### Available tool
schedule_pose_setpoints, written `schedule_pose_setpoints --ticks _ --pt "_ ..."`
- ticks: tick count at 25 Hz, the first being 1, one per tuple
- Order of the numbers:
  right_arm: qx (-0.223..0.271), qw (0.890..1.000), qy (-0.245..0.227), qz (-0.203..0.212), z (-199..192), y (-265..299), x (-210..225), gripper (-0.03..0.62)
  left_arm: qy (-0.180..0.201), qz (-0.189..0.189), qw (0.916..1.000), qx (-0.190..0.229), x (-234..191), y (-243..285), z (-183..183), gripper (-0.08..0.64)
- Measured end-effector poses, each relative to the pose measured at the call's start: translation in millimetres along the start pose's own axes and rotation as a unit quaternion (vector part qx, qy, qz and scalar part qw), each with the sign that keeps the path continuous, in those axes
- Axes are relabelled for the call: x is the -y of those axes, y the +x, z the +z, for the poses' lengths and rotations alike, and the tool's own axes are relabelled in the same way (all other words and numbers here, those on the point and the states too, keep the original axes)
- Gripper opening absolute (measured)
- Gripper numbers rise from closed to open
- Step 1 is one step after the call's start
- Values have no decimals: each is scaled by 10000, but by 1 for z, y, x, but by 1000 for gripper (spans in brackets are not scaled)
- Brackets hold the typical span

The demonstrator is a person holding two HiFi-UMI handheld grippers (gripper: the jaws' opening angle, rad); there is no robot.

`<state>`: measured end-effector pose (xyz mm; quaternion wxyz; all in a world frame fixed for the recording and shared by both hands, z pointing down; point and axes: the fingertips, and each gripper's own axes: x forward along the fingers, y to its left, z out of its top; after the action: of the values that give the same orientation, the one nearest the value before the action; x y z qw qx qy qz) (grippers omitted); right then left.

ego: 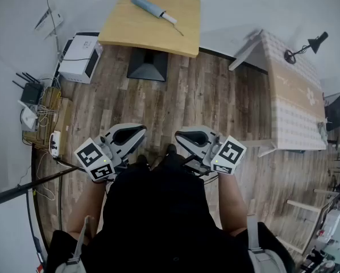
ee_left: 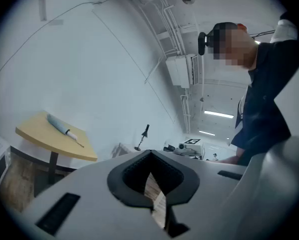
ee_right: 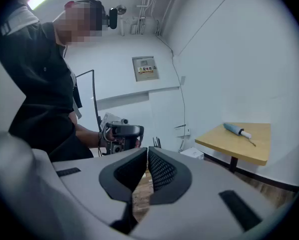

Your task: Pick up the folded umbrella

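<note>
From the head view, a slim blue-grey folded umbrella (ego: pixel 154 9) with a white handle lies slantwise on a pale yellow wooden worktop (ego: pixel 158 36) on a dark pedestal, at the far side of the plank wood floor (ego: pixel 210 95) and well away from both grippers. The left gripper (ego: pixel 133 134) and the right gripper (ego: pixel 193 136) are held side by side close in front of the person's dark-clothed body, each with its marker cube on the outer side. A white box-shaped printer (ego: pixel 79 56) sits on the floor left of the worktop, and a cloth-covered table (ego: pixel 295 95) with a black desk lamp (ego: pixel 306 45) stands at the right. In the left gripper view, the fingers (ee_left: pixel 127 179) meet at their tips with nothing between them, only a sliver of floor showing through the hollow of the black pads. Beyond them the umbrella (ee_left: pixel 62 126) rests on the worktop (ee_left: pixel 54 143) at the far left, and a thin line trailing from its handle may be a wrist cord. In the right gripper view, the fingers (ee_right: pixel 162 171) are pressed together and hold nothing. The umbrella (ee_right: pixel 237 130) lies on the worktop (ee_right: pixel 249 149) at the right, against the white wall.
</note>
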<state>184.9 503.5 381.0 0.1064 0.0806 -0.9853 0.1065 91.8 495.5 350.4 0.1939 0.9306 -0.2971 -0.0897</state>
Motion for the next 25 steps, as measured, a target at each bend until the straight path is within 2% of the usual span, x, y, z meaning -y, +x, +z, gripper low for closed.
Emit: schedule_pose_setpoints --ticks 5,7,9,11,18,25 --pt "151 9998 23 -99 13 5 2 20 101 -235 9995 -210 2 10 -3 11" --pt "-109 9996 -156 -186 9 6 1 20 54 -317 9993 -198 4 11 -6 11" --pt "-491 9976 -414 -258 0 7 -2 20 -207 -428 9989 -10 3 10 -1 11" --pt "-671 9959 -533 -296 -4 6 -4 20 -450 -509 9974 253 -2 9 8 11" --pt "-295 9966 -391 -667 8 -2 7 20 -523 -422 9971 370 -19 3 15 11" --pt "117 9884 -234 -1498 28 -22 31 20 -676 -435 9962 338 -23 -5 3 11"
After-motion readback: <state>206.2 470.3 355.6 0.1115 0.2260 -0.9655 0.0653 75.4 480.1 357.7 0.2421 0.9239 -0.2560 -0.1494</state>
